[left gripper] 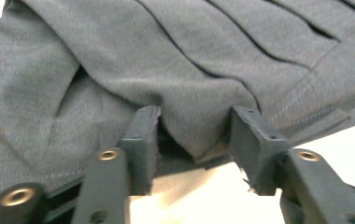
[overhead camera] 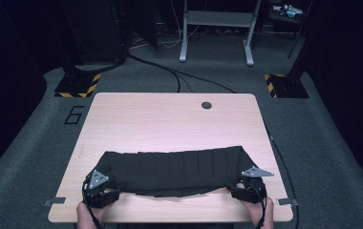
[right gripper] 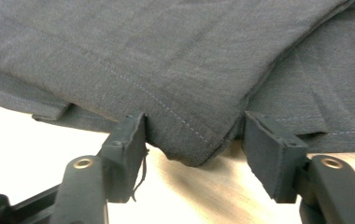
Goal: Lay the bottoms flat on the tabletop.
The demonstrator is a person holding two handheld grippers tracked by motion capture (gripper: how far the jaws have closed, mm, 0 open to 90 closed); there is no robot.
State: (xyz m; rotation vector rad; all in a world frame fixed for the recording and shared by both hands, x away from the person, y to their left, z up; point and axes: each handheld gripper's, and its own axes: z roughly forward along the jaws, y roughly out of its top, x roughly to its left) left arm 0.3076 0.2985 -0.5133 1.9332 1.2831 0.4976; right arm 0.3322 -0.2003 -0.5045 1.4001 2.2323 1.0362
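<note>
- Left gripper (overhead camera: 104, 187), lower left of the high view: jaws part open, astride a corner of the cloth (overhead camera: 172, 169). In the left gripper view (left gripper: 195, 137) a fold of cloth (left gripper: 175, 65) hangs between the pads with a gap on each side; no firm pinch is seen.
- Right gripper (overhead camera: 243, 186), lower right of the high view: jaws likewise part open. In the right gripper view (right gripper: 195, 144) a stitched corner of cloth (right gripper: 166, 60) sits between the pads, clear of both.
- Cloth: dark grey, folded, lying on the table (overhead camera: 170, 114) in the lower half of the high view. Long axis runs left to right across the frame, from one gripper to the other. Its lower edge sags slightly upward at mid-span; vertical creases cross its width.
- Hands (overhead camera: 88, 212) enter from the bottom edge, one behind each gripper.
- Table: pale wood, with a round dark hole (overhead camera: 206, 105) near the upper edge, well apart from the cloth.
- Surroundings: grey carpet, a "6" mark (overhead camera: 75, 115) left of the table, two yellow-and-black striped bases (overhead camera: 78, 86) at upper left and upper right, cables (overhead camera: 170, 71) on the floor, a grey frame (overhead camera: 216, 28) at top centre.
- Obstructions: nothing lies between either gripper and the cloth.
</note>
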